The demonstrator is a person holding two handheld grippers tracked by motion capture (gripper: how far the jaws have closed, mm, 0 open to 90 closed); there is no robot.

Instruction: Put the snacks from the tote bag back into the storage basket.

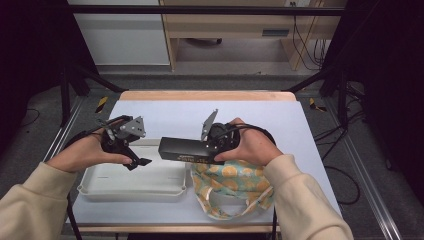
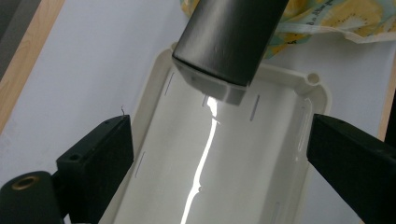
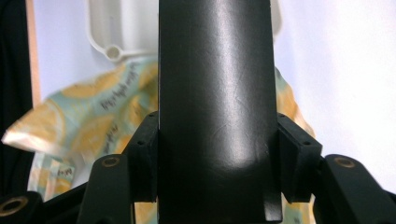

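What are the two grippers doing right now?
Left gripper: open, holding nothing, above the white tray.
Right gripper: closed on the long black box.

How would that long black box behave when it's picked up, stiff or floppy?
Probably stiff: the black box juts out level from the right gripper without sagging. Its smooth, slightly glossy sides might be slippery. Flat faces suggest it won't roll.

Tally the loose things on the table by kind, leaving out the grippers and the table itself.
Black box: 1, held in the right gripper
White tray: 1
Fruit-print cloth bag: 1
Total: 3
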